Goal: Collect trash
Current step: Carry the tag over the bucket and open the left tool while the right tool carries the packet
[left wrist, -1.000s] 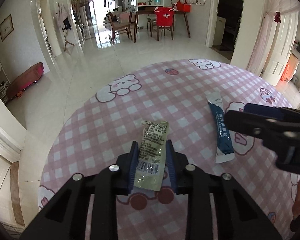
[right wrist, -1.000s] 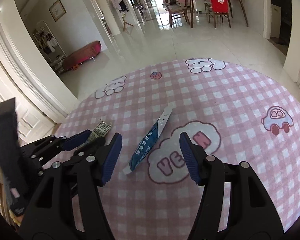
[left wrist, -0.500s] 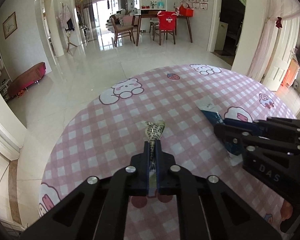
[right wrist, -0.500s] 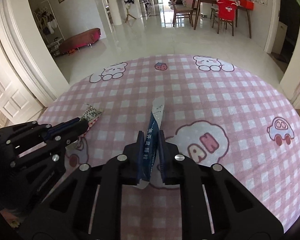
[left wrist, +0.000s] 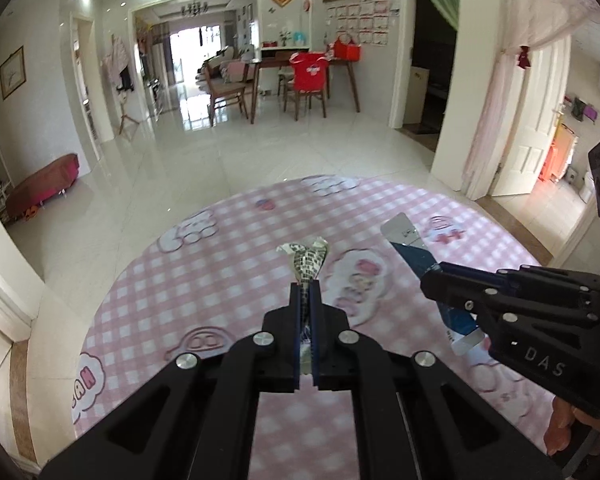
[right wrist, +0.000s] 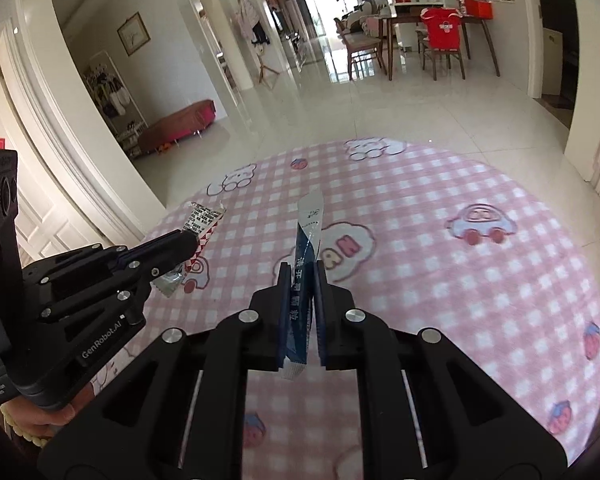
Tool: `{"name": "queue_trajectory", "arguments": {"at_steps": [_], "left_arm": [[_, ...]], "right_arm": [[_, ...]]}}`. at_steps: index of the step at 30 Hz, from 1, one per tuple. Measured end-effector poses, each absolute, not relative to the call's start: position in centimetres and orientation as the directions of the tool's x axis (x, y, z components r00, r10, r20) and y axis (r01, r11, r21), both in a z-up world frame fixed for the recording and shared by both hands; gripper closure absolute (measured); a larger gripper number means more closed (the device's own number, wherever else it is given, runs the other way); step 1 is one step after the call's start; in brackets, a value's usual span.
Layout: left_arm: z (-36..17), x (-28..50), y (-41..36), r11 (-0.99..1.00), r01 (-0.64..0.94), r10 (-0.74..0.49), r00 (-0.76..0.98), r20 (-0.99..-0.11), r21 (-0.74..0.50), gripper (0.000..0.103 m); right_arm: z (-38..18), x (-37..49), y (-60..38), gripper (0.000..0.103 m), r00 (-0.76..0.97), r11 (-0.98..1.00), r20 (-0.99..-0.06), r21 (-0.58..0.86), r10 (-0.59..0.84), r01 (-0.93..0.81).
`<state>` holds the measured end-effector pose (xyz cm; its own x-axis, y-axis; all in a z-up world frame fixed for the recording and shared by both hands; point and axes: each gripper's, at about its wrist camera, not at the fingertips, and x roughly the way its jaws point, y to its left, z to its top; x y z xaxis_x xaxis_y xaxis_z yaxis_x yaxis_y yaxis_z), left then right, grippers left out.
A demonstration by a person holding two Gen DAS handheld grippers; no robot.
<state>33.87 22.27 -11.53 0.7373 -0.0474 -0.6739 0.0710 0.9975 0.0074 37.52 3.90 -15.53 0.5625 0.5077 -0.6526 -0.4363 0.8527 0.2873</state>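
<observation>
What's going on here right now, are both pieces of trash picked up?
Yes. A person works two grippers over the pink checked mat. The left hand-held gripper is shut on a crumpled printed wrapper; the right hand-held gripper is shut on a blue sachet. Both pieces appear lifted off the mat. No bin is in view.

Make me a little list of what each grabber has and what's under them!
left gripper: shut on the checkered wrapper
right gripper: shut on the blue sachet
underneath: round pink checked rug with bears, cars and strawberries
wrappers on rug: none seen
floor: shiny white tiles
</observation>
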Motion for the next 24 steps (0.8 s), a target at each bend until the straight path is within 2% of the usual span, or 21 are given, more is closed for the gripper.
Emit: {"name": "queue_trajectory", "arguments": {"at_steps": [12, 17, 24], "left_arm": [[-9.3, 31.1, 6.4, 0.962, 0.270, -0.187, 0.735, -0.651, 0.028, 0.099], [-10.2, 30.3, -2.1, 0.924, 0.380, -0.265, 0.696, -0.667, 0.029, 0.099], [-13.1, 29.2, -12.6, 0.854, 0.520, -0.346, 0.615, -0.709, 0.034, 0.099]], "right_arm": [[-12.9, 30.2, -13.4, 0.092, 0.697, 0.871, -0.535, 0.392, 0.477, -0.295], [-13.1, 27.0, -21.1, 0.092, 0.753, 0.878, -0.501, 0.430, 0.427, -0.213], [-16.1, 22.9, -30.7, 0.092, 0.798, 0.888, -0.511, 0.454, 0.320, -0.066]]}}
